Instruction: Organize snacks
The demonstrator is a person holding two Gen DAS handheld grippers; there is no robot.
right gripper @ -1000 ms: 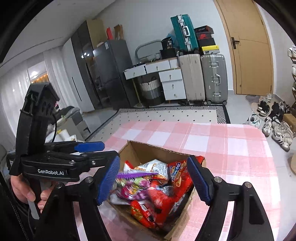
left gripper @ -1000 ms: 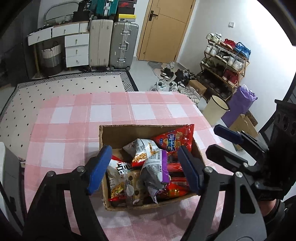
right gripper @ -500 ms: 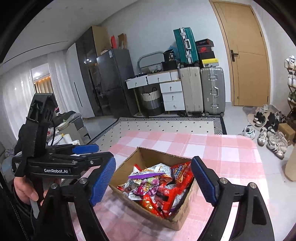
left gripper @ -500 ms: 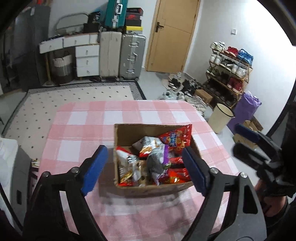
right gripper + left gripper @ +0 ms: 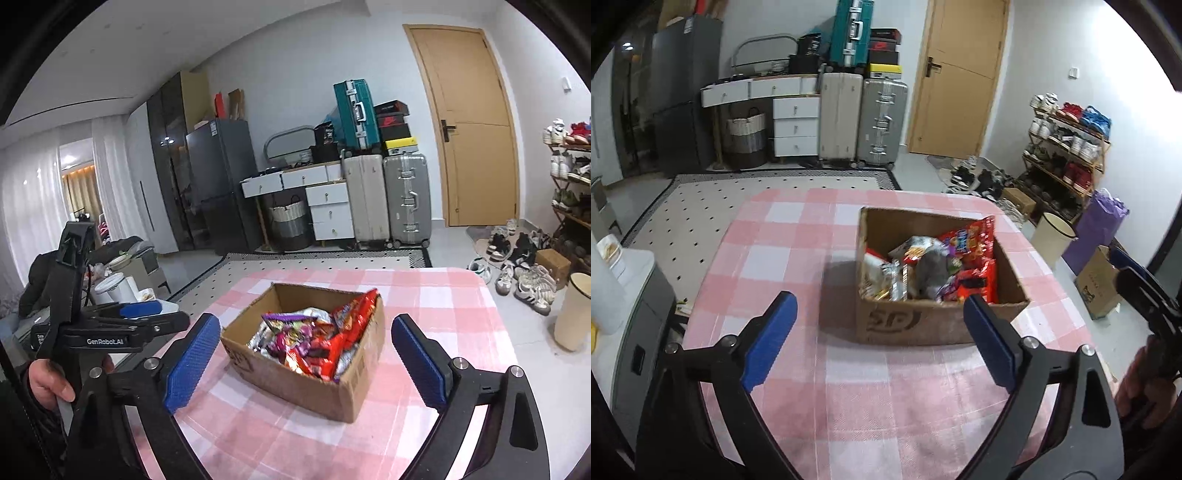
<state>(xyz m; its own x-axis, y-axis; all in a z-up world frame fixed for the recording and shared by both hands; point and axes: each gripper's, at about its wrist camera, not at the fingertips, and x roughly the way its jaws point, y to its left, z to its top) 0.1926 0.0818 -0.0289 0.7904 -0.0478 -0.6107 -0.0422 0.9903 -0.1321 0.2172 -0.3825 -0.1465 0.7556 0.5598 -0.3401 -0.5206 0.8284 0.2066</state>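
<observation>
An open cardboard box (image 5: 923, 325) stands on the pink checked table (image 5: 783, 258), filled with several snack bags (image 5: 934, 266) in red, silver and purple. It also shows in the right wrist view (image 5: 295, 384) with its snack bags (image 5: 310, 339). My left gripper (image 5: 881, 332) is open and empty, held back from the box's near side. My right gripper (image 5: 306, 354) is open and empty, above the table short of the box. The left gripper also shows at the left of the right wrist view (image 5: 140, 317).
A white side unit (image 5: 624, 288) stands left of the table. A cream bin (image 5: 1052, 240), a purple bag (image 5: 1097, 225) and a shoe rack (image 5: 1067, 147) are to the right. Suitcases (image 5: 860, 122), drawers and a door line the far wall.
Both grippers have drawn back and up from over the box. The box now looks smaller and farther off. Both stayed open and empty.
</observation>
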